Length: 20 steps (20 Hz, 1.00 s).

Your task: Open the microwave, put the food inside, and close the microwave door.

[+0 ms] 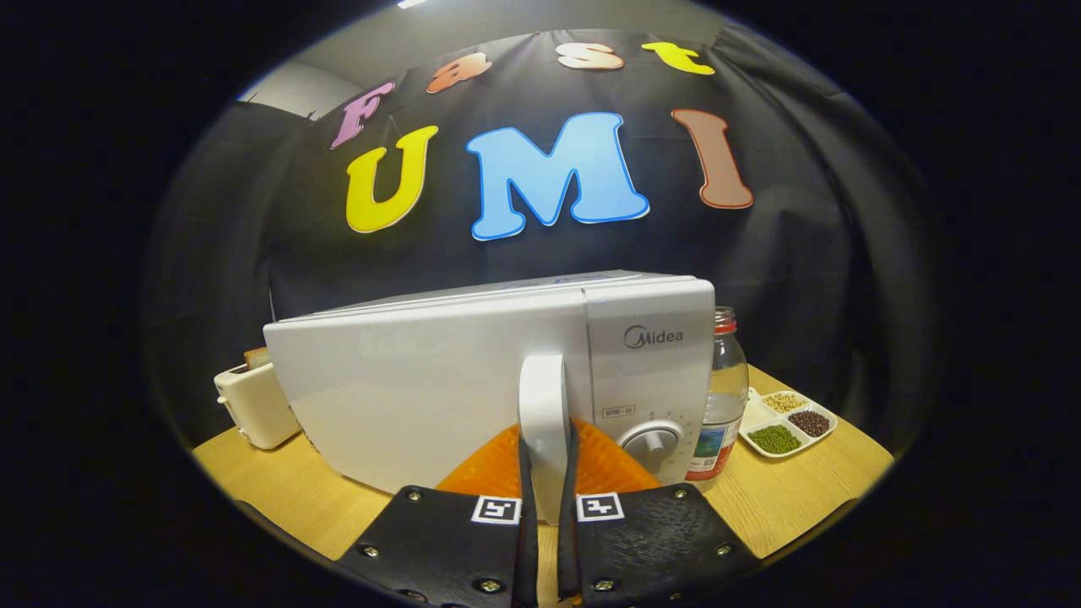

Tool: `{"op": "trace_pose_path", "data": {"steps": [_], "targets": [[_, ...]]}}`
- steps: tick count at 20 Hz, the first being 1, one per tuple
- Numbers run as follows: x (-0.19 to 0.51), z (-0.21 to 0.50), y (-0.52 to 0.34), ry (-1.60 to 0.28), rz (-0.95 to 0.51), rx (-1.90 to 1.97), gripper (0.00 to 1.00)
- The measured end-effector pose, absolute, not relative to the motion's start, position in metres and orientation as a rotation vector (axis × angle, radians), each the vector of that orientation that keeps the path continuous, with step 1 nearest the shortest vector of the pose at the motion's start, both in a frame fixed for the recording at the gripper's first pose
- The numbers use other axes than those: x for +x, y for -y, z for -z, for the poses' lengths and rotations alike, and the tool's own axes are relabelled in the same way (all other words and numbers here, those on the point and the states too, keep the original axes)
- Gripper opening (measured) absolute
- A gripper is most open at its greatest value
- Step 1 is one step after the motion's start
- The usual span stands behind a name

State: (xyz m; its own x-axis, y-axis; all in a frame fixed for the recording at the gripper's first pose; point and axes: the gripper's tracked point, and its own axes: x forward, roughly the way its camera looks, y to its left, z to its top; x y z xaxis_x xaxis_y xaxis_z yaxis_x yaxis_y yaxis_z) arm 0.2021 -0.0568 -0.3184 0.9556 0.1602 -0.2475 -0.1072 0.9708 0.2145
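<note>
A white microwave [439,380] stands on the wooden table [802,490] right ahead of me, its door facing me. The door's white upright handle [543,393] sits beside the control panel with its round dial [650,441]. My gripper [547,477] is shut on this handle, one finger pressed against each side of its lower end. The door looks closed or only barely off the body; I cannot tell which.
A white toaster [253,404] with a slice of bread in it stands left of the microwave. To the right are a glass jar with a red lid [725,397] and a white divided tray [790,425] of beans. The table's edge runs just below the fingers.
</note>
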Motion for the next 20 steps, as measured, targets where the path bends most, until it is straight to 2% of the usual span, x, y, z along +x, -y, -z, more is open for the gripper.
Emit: {"op": "trace_pose_path", "data": {"steps": [7, 17, 20], "targets": [[0.115, 0.306, 0.029, -0.288, -0.242, 0.127, 0.09], [-0.001, 0.282, -0.073, -0.303, -0.508, 0.138, 0.09], [-0.022, 0.276, -0.101, -0.289, -0.517, 0.1, 0.08]]}}
